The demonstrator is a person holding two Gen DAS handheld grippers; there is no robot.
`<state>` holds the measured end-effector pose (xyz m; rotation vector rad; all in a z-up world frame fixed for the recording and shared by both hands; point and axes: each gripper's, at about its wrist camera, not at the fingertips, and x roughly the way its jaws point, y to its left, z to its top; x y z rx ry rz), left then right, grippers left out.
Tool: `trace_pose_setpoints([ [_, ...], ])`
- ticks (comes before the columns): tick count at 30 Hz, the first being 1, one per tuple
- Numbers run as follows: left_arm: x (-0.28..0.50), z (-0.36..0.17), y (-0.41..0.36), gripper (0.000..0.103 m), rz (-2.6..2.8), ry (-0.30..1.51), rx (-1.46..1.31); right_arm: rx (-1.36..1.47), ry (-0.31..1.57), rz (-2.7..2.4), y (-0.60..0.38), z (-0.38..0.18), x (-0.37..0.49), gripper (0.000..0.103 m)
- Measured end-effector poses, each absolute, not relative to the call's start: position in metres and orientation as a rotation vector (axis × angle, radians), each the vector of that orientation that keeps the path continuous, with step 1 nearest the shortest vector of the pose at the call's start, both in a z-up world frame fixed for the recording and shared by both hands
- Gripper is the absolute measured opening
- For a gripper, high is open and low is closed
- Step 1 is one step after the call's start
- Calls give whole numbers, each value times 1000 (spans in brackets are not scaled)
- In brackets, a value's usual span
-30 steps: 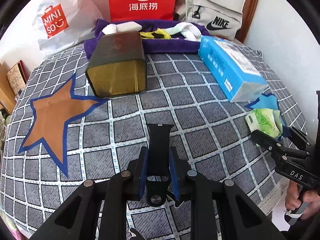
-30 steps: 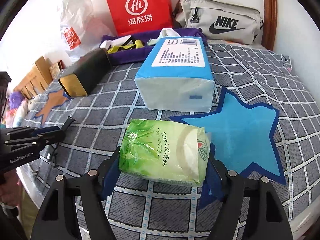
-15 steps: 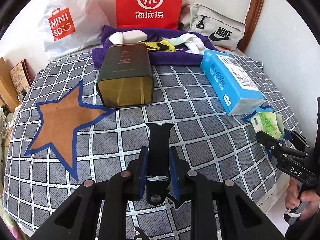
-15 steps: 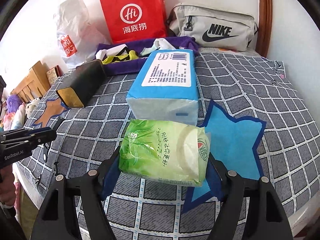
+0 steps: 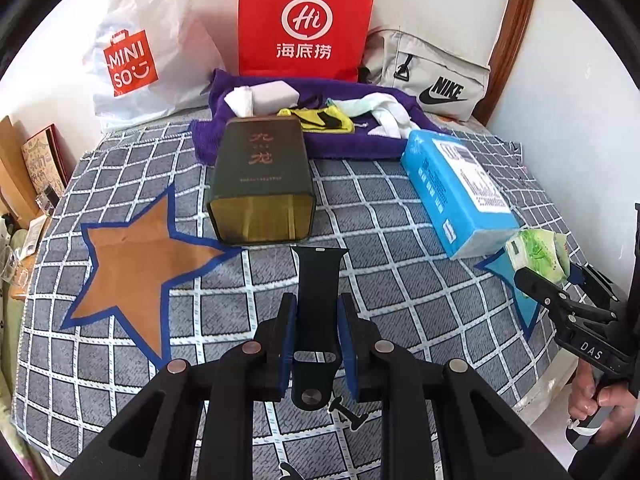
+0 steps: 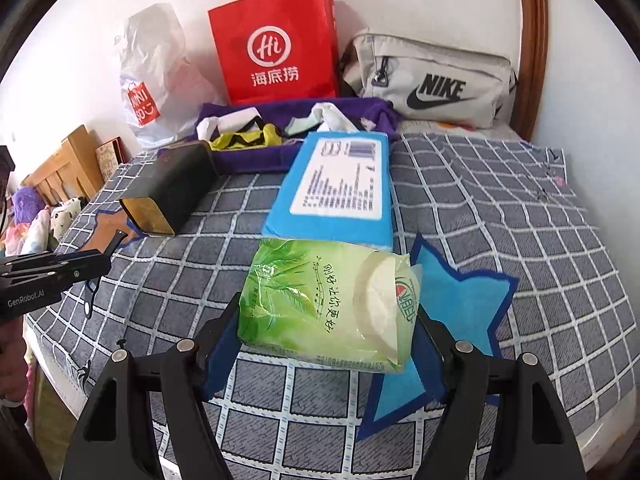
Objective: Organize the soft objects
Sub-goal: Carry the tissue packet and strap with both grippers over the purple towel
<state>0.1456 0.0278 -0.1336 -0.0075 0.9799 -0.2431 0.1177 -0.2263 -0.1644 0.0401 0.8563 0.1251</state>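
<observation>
Left gripper (image 5: 316,316) was clamped on black watch strap (image 5: 318,280). Right gripper (image 6: 324,332) held green tissue pack (image 6: 328,304) near blue tissue box (image 6: 340,188).

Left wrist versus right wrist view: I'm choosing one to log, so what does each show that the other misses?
Only the left wrist view shows the black watch strap face-on in the left gripper, and the whole orange star. Only the right shows the green tissue pack's printed face. Both show the blue tissue pack and dark tin.
</observation>
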Motion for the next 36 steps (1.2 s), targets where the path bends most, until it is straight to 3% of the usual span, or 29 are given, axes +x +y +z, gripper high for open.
trace_pose_setpoints([
  [36,213,-78,19,20,-231,894,-53,13,777,121,-238,-98,177,74],
])
